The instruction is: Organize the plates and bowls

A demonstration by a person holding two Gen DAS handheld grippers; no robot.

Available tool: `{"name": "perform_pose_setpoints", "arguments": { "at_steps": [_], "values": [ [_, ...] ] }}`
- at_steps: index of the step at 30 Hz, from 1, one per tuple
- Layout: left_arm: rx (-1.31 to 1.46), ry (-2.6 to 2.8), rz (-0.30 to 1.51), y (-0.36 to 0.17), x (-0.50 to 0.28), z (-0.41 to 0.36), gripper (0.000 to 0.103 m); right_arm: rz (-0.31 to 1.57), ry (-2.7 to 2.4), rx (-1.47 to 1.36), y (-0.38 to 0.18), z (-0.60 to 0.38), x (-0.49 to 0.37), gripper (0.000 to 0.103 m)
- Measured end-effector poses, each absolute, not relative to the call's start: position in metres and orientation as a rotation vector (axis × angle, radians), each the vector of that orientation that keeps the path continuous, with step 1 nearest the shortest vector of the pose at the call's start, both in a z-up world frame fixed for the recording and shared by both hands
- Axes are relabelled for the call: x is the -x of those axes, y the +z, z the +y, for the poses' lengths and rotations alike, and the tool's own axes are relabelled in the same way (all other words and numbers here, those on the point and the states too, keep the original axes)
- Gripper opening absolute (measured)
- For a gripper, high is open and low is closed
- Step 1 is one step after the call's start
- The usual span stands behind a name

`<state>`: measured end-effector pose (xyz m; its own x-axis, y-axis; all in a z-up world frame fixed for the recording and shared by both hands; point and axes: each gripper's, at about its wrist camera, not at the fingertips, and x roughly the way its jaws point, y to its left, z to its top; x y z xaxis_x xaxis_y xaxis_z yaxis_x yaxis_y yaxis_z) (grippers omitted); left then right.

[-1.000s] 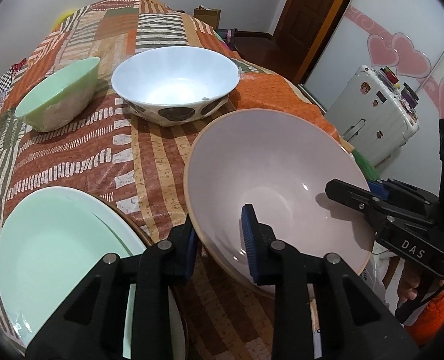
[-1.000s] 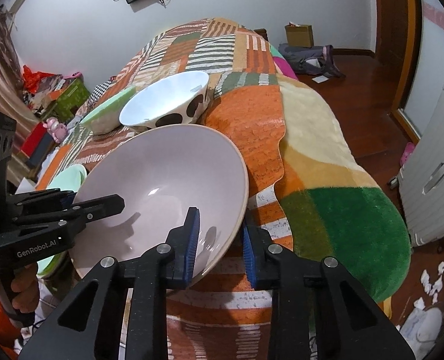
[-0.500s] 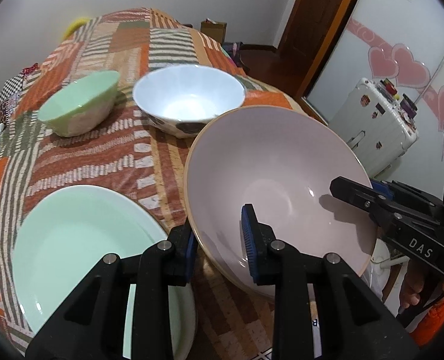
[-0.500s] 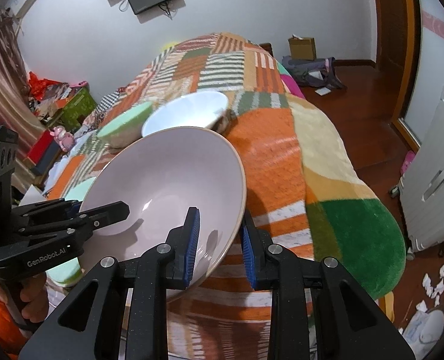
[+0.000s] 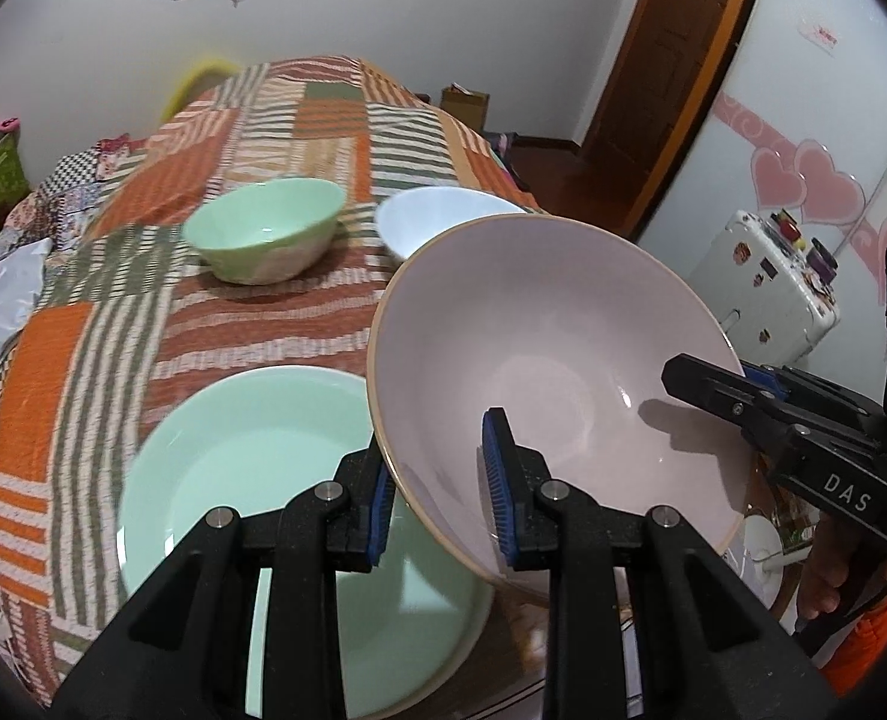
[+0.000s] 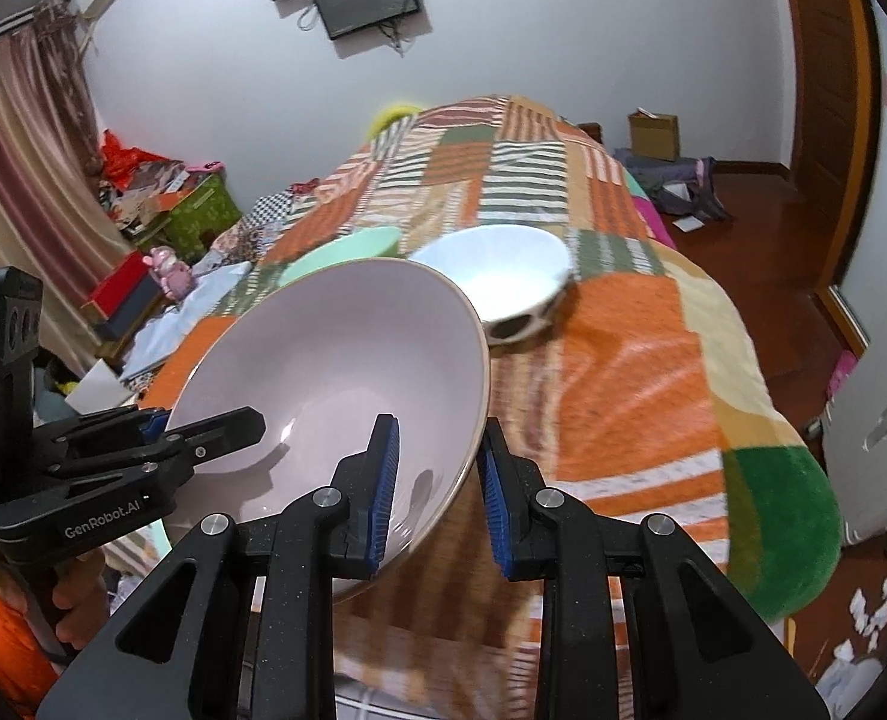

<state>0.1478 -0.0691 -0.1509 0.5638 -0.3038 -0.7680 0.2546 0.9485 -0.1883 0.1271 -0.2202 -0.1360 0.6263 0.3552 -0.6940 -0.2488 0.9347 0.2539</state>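
Pink bowl [image 5: 551, 372]: I hold it clear of the bed [image 5: 215, 312], raised above the patchwork cover, with both tools at once. My left gripper [image 5: 437, 492] is closed down on the near-left rim, one finger inside the wall and one outside. My right gripper [image 6: 437, 480] is clamped the same way on the opposite rim. Both sets of fingers are nearly shut, with only the thin wall of the bowl between the pads.

Position: the bowl hangs partly over the green plate [image 5: 251, 468], nearer to me than the green bowl [image 5: 266, 228] and the white bowl [image 6: 497, 276], which both rest on the cover farther back.

Hazards, as I judge them:
- The glazed wall is smooth and slopes away from the pads; uneven movement of my two hands could twist the rim out of one grip.
- If one grip slips, the bowl would swing on the other and could strike the green plate beneath.
- The bed is soft; a bowl set down off-level may tip.

Orientation: the bowl is round, so it has no long axis. Its mouth faces upward and is tilted toward me; the far rim sits higher than the near rim.
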Motion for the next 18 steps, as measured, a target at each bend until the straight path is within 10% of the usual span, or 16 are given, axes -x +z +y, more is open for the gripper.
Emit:
{"name": "perform_pose_setpoints", "arguments": {
  "at_steps": [18],
  "values": [
    [0.153, -0.159, 0.858, -0.141, -0.107, 0.043, 0.028, 0.804, 0.526, -0.033, -0.128, -0.117, -0.126, 0.024]
  ]
}}
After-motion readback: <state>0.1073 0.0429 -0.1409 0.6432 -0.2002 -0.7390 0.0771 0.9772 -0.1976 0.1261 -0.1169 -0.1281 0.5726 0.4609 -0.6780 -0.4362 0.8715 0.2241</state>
